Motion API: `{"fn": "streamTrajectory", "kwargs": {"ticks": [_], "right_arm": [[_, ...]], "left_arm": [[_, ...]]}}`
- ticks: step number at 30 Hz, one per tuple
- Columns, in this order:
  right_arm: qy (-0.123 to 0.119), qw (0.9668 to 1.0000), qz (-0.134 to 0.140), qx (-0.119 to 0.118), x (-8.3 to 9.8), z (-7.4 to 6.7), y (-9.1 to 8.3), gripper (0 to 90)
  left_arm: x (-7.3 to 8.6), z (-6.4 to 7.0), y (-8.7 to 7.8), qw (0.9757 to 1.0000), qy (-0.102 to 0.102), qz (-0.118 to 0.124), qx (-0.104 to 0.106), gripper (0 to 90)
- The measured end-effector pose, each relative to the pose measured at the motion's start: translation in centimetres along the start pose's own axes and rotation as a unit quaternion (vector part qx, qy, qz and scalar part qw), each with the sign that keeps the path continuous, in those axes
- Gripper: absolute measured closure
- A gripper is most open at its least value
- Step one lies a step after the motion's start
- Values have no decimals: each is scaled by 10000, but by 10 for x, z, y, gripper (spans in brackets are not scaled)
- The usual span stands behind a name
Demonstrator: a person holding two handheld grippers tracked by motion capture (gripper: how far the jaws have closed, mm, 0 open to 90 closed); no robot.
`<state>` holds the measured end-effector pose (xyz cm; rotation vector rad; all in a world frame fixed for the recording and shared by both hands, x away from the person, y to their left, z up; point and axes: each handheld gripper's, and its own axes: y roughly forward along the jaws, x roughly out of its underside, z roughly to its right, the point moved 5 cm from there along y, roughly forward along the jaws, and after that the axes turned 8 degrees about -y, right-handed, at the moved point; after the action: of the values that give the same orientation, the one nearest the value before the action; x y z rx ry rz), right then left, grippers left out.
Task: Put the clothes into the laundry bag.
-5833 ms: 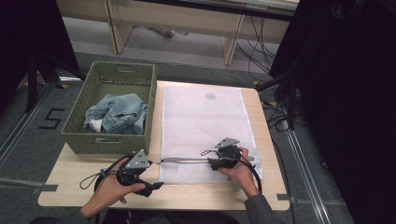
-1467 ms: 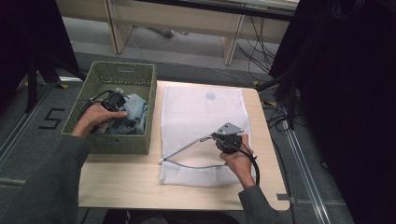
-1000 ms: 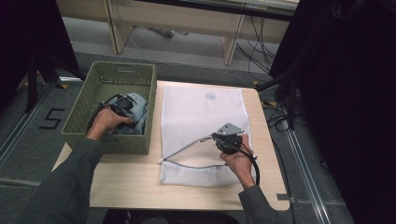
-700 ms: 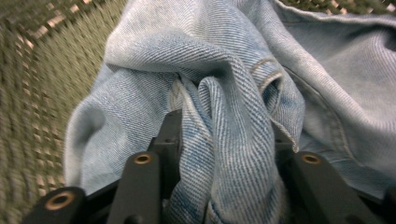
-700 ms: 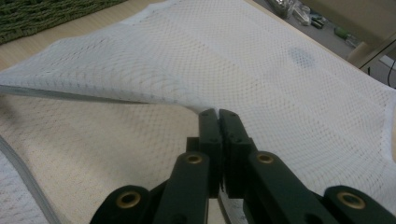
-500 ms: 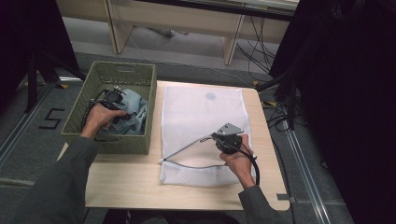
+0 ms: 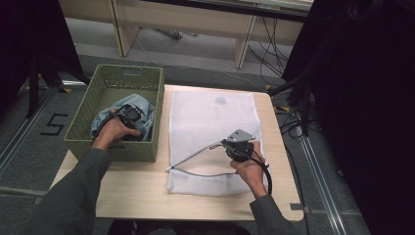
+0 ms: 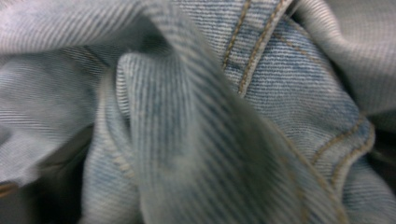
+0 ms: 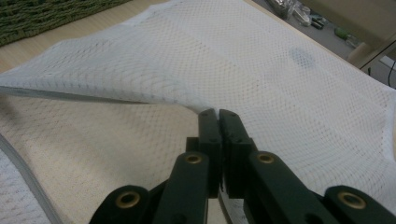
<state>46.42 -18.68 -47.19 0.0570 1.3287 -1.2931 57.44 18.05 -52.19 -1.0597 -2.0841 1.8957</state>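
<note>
A white mesh laundry bag (image 7: 215,117) lies flat on the wooden table (image 7: 147,188). My right gripper (image 7: 224,145) is shut on the bag's upper mouth edge and holds it lifted, so the near end gapes open. In the right gripper view the jaws (image 9: 218,114) pinch the mesh (image 9: 261,70) tightly. A light blue denim garment (image 7: 145,110) sits crumpled in the green woven basket (image 7: 132,71). My left gripper (image 7: 129,115) is pushed down into that denim; its jaws are hidden. Folds and seams of the denim (image 8: 196,116) press close in the left gripper view.
The basket stands on the table's left part, its right wall close to the bag's left edge. Its green weave (image 9: 46,14) shows at the top left of the right gripper view. Cables and table legs lie on the floor behind.
My left gripper went from the bag's front edge into the basket and has just shifted slightly right in the denim. The right gripper raised the bag's upper edge and holds still.
</note>
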Motion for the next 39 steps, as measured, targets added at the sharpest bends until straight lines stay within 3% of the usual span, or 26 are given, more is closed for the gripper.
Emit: {"fn": "streamTrajectory", "kwargs": {"ticks": [2,4,5,6,9,12,14,15,16,17,20,21,22,23,24,25,27,28,29,31,32,33,35,36,37,39], "right_arm": [[27,10000,-25,7,1,0,0,890],[-4,10000,-16,-10,1,0,0,890],[-4,10000,-16,-10,1,0,0,890],[-101,9999,26,84,0,2,0,890],[-80,9999,13,78,0,2,0,891],[-20,10000,-30,-38,0,0,1,892],[-128,9999,34,80,-1,2,1,893],[-128,9999,34,80,-1,2,1,893],[36,10000,0,19,-1,0,0,894],[36,10000,0,19,-1,0,0,894],[-40,10000,24,-10,-1,1,0,895],[-28,10000,48,9,-2,2,-1,897],[-28,10000,48,9,-2,2,-1,897],[-87,9999,81,44,-2,3,-1,898],[25,9999,54,118,-3,3,-3,899],[-24,9997,152,203,-4,4,-2,899],[-41,9999,128,91,-5,4,-4,900],[-45,9994,238,254,-8,6,-5,900],[-65,9995,204,217,-8,6,-6,900],[-73,9995,217,201,-10,6,-8,900],[-73,9995,217,201,-10,6,-8,900],[-129,9993,270,215,-12,7,-9,900],[-94,9994,261,230,-12,8,-10,900],[-6,9990,331,290,-13,8,-10,900],[-52,9989,366,301,-14,9,-11,900],[-57,9988,377,310,-14,9,-11,900]], "left_arm": [[-3,-3,-7,9998,-41,171,-37,369],[-3,-8,-13,9988,-325,350,88,482],[-2,-12,-15,9985,-332,422,50,482],[-2,-15,-17,9966,-547,614,57,551],[-1,-21,-23,9938,-779,785,108,567],[-3,-27,-29,9883,-1127,1006,185,575],[-5,-31,-34,9841,-1291,1200,216,595],[-5,-32,-37,9834,-1338,1211,214,595],[-7,-35,-45,9797,-1429,1387,245,599],[-7,-35,-45,9797,-1429,1387,245,599],[-11,-44,-62,9718,-1574,1731,305,600],[-13,-48,-73,9673,-1596,1939,358,602],[-13,-48,-73,9673,-1596,1939,358,602],[-15,-49,-79,9625,-1641,2121,408,602],[-16,-49,-88,9586,-1682,2246,479,603],[-17,-50,-93,9574,-1668,2306,490,603],[-18,-53,-109,9559,-1543,2444,514,605],[-19,-54,-125,9531,-1477,2583,552,607],[-20,-52,-132,9486,-1532,2704,607,608],[-20,-52,-139,9488,-1400,2766,604,610],[-19,-53,-147,9521,-1205,2748,585,610],[-21,-50,-159,9471,-1210,2907,618,610],[-21,-47,-168,9467,-1175,2925,665,610],[-21,-47,-175,9482,-1084,2918,633,610],[-22,-44,-184,9442,-1177,3001,671,612],[-23,-42,-196,9431,-1112,3049,730,612]]}}
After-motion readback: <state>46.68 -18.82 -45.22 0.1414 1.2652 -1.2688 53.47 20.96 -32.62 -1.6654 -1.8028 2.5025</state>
